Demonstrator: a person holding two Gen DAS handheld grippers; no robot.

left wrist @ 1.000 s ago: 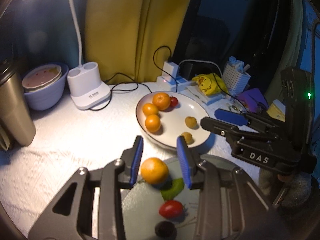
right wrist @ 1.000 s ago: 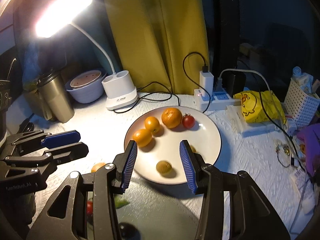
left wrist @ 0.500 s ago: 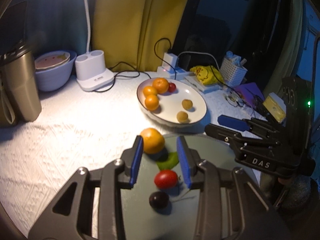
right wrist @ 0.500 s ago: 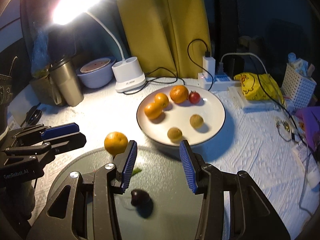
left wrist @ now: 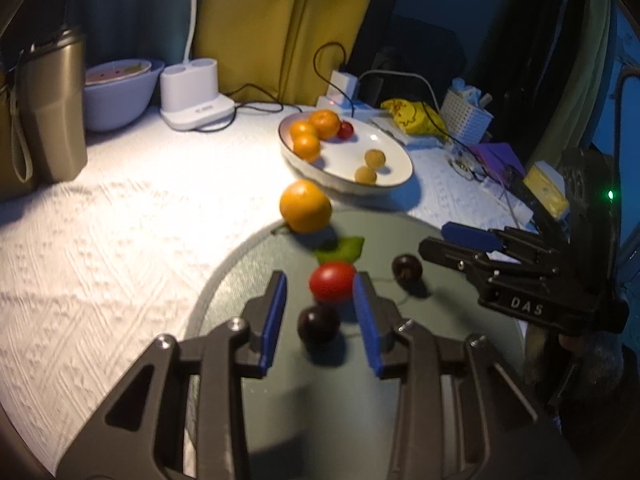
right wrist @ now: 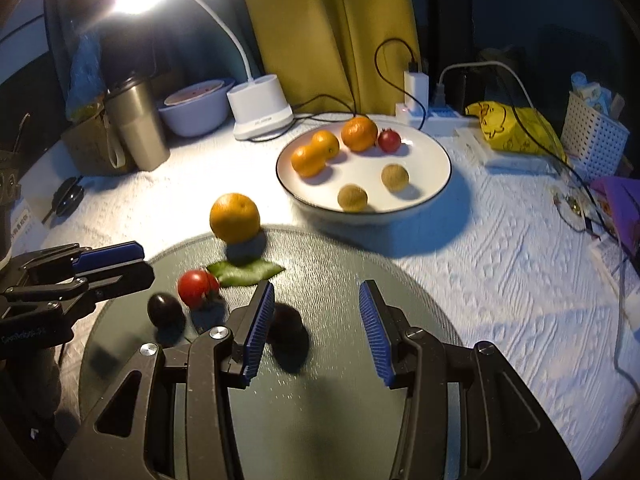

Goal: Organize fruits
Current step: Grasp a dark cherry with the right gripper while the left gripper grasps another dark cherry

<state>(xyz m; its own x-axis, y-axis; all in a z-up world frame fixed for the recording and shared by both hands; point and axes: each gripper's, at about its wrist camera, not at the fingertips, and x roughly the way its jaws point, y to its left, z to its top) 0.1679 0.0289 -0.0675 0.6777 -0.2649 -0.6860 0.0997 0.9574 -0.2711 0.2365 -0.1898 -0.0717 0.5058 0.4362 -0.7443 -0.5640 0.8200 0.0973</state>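
A white plate (right wrist: pixel 420 196) holds three oranges, a red cherry tomato and two brown longans. A loose orange (left wrist: pixel 305 207) (right wrist: pixel 235 218) sits at the far edge of a dark round glass board (right wrist: pixel 340 360). On the board lie a green leaf (right wrist: pixel 244 269), a red tomato (left wrist: pixel 332 282) (right wrist: pixel 195 288) and two dark cherries (left wrist: pixel 319 323) (left wrist: pixel 407 267). My left gripper (left wrist: pixel 320 316) is open, with one dark cherry between its fingers and the tomato at their tips. My right gripper (right wrist: pixel 316 324) is open and empty, with a dark cherry (right wrist: pixel 286 322) beside its left finger.
A steel tumbler (right wrist: pixel 136 124), a lilac bowl (right wrist: pixel 196 108) and a white lamp base (right wrist: pixel 260 112) stand at the back left. A power strip with cables (right wrist: pixel 420 92), a yellow bag (right wrist: pixel 512 128) and a white basket (right wrist: pixel 592 128) are at the back right.
Both grippers have drawn back toward me and away from the plate. The loose orange that was between my left fingers now lies ahead of them, and the tomato and cherries have come into view.
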